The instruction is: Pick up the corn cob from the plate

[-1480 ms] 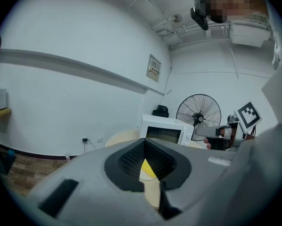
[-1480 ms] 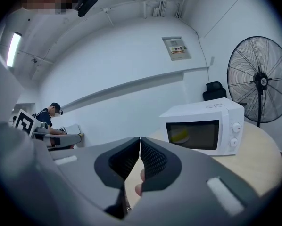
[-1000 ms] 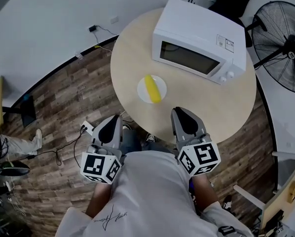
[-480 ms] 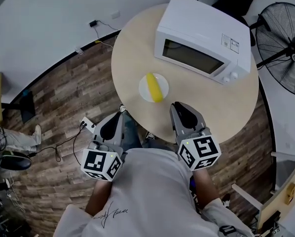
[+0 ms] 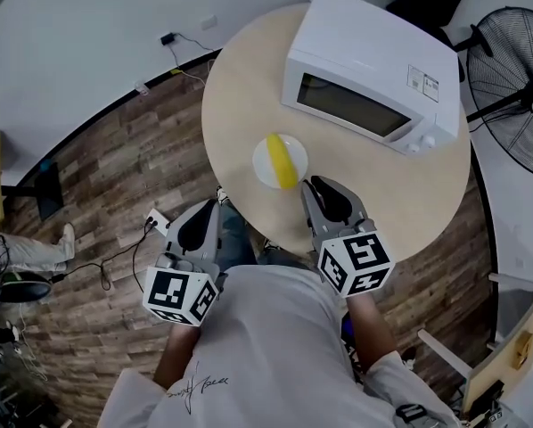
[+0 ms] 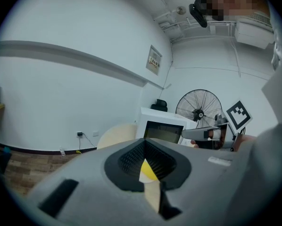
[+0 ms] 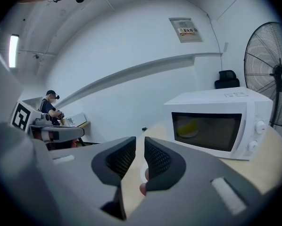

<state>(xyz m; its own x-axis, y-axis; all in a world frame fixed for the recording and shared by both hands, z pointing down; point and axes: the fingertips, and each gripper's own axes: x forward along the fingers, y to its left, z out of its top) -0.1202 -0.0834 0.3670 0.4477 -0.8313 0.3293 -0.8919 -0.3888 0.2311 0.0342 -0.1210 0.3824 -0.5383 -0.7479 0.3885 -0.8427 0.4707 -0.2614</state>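
One corn cob [image 5: 280,160] lies on its plate [image 5: 265,173] near the tabletop's [image 5: 240,96] front edge. The right hand-held gripper [image 5: 320,185], jaws just opening narrowly and empty, lines up for it; the left hand-held gripper [image 5: 213,209] waits closed.

Yellow corn cob [image 5: 280,160] on white plate [image 5: 265,169]

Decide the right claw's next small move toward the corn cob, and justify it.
Probably open wider and ease forward over the corn cob. The right claw, which has just been opening, holds nothing. Its gap looks narrow, and its tips sit by the plate's near rim.
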